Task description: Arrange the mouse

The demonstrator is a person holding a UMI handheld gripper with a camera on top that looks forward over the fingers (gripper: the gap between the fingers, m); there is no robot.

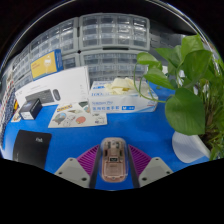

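Observation:
A small beige, see-through mouse sits between my gripper's two fingers, held above the blue table. Both purple pads press against its sides. The mouse's nose points forward, away from me. Its rear end is hidden below the fingers.
A black mouse mat lies ahead to the left. Beyond are a keyboard box, a flat box and a card. Clear plastic storage boxes line the back. A leafy green plant stands to the right.

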